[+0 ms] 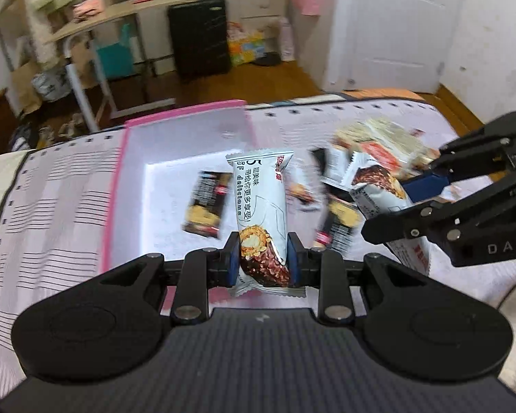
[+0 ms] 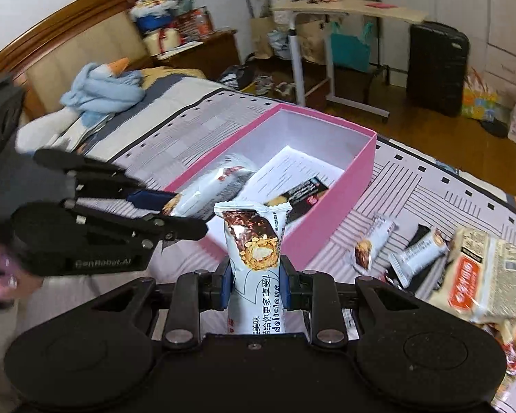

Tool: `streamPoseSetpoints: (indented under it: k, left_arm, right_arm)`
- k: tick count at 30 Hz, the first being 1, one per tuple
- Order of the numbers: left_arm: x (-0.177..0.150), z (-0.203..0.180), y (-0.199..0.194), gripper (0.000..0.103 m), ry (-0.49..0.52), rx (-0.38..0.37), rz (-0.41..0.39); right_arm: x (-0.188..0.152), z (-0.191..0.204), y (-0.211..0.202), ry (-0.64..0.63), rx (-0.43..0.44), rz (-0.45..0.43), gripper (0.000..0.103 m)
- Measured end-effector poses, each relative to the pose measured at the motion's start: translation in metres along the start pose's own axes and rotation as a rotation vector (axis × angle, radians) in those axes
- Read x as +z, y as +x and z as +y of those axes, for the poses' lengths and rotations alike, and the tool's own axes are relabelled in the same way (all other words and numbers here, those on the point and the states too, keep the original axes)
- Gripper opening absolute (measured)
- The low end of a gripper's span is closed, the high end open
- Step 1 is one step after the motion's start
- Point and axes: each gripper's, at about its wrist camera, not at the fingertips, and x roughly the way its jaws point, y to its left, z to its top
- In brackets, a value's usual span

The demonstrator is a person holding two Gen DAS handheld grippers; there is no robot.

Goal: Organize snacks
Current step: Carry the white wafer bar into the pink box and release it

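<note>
In the left wrist view my left gripper [image 1: 263,261] is shut on a white chocolate-nut snack bar [image 1: 263,206], which stands up over the open pink box [image 1: 115,186]. A dark-wrapped bar [image 1: 206,206] lies inside the box. To the right, my right gripper [image 1: 395,206] is shut on a second white bar [image 1: 378,186]. In the right wrist view the right gripper [image 2: 254,285] clamps its white bar [image 2: 254,241] just before the box's pink wall [image 2: 340,213]. The left gripper [image 2: 175,211] holds its bar [image 2: 210,189] over the box's near corner.
Loose snack bars [image 2: 368,244] [image 2: 416,254] and a large beige pack [image 2: 481,275] lie on the striped bedsheet [image 2: 430,186] right of the box. A printed sheet [image 2: 292,168] lines the box floor. A blue cloth [image 2: 99,93] lies up the bed. A hand [image 2: 3,275] shows at the left edge.
</note>
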Motion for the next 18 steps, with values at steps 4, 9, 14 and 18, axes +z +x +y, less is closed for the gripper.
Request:
streamPoseSetpoints:
  k: [4, 9, 14, 18]
  left_arm:
    - [0.008, 0.039, 0.035, 0.026, -0.077, 0.023, 0.004]
    - [0.021, 0.075, 0.085, 0.026, -0.090, 0.089, 0.017]
    - [0.039, 0.101, 0.133, 0.026, -0.123, 0.066, 0.053]
    - [0.043, 0.114, 0.163, 0.026, -0.110, 0.062, 0.068]
  right_arm:
    - [0.021, -0.010, 0.039, 0.070, -0.027, 0.006, 0.031]
    - [0.045, -0.022, 0.089, 0.102, -0.019, 0.013, 0.031]
    - [0.061, -0.024, 0.136, 0.083, -0.045, -0.009, 0.031]
    - [0.069, -0.024, 0.159, 0.041, -0.099, -0.026, 0.031]
